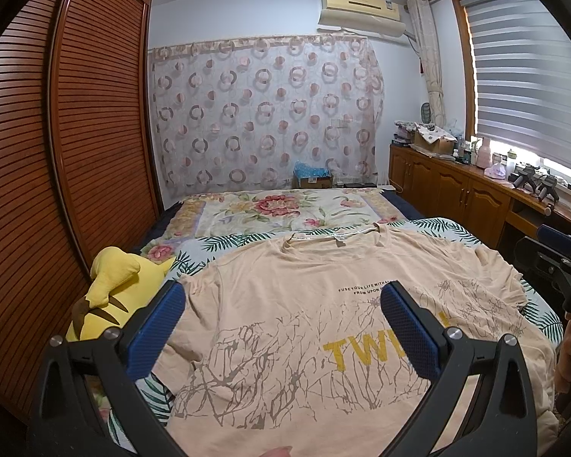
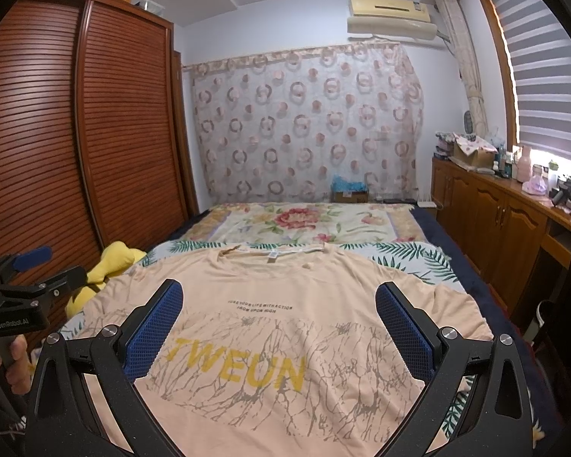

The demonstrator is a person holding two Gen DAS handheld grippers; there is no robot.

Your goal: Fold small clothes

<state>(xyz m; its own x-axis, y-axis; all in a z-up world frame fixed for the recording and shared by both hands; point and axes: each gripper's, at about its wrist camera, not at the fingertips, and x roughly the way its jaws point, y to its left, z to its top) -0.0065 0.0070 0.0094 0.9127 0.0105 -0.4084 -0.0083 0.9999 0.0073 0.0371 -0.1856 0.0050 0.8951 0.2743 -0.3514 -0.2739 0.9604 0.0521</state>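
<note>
A peach T-shirt [image 1: 304, 304] with yellow "TWEUN" lettering and a grey branch print lies spread flat, front up, on the bed, collar away from me. It also shows in the right wrist view [image 2: 285, 304]. My left gripper [image 1: 281, 297] is open and empty, held above the shirt's left half. My right gripper [image 2: 279, 295] is open and empty above the shirt's middle. The right gripper's body shows at the right edge of the left wrist view [image 1: 559, 262]. The left gripper's body shows at the left edge of the right wrist view [image 2: 23, 289].
A yellow plush toy [image 1: 110, 297] lies at the bed's left edge beside the slatted wooden wardrobe [image 1: 57, 152]. A floral quilt [image 1: 285, 209] covers the far bed. A wooden cabinet [image 2: 514, 209] with clutter runs along the right wall.
</note>
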